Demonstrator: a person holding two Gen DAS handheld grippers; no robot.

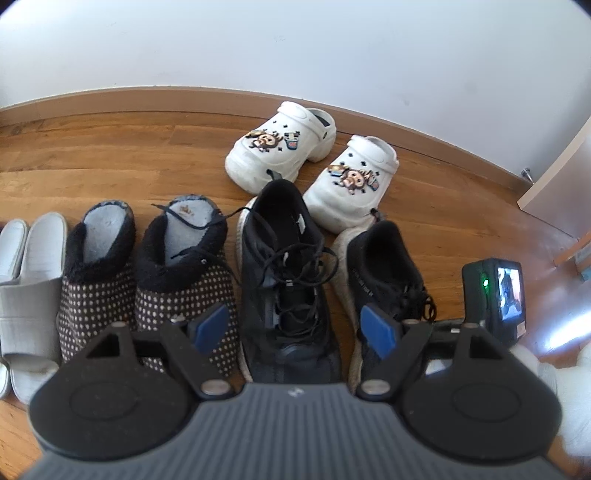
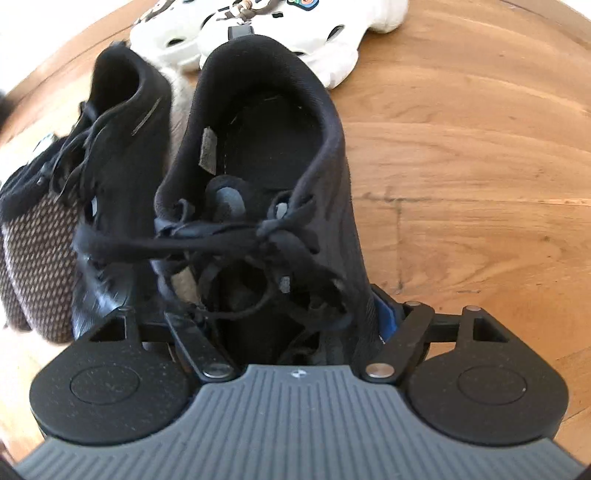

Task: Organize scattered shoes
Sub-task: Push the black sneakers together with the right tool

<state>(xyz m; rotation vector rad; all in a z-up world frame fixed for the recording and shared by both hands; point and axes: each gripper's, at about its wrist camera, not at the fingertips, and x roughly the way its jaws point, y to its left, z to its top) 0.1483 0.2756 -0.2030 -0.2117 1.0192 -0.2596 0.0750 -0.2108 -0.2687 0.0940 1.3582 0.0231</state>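
Left wrist view: the left gripper hangs with its jaws spread and nothing pinched; its blue pads stand either side of a black sneaker that lies below them, heel pointing away, laces loose. Whether the pads touch it cannot be told. Just right of that shoe lies the second black sneaker, and beyond its toe end the right gripper's camera body is visible. To the left of the gripper stand two dotted brown slippers with black fleece collars, then a pair of grey slides at the frame edge. Farther ahead, near the skirting board, sit two white clogs with charms, on the wooden floor.

Right wrist view: the right gripper points steeply down over the second black sneaker, its jaws straddling the laced forefoot; the right blue pad lies against the shoe's side, the left pad is hidden, so a firm pinch cannot be confirmed. The first sneaker sits just left, a dotted slipper beyond it, the clogs ahead.
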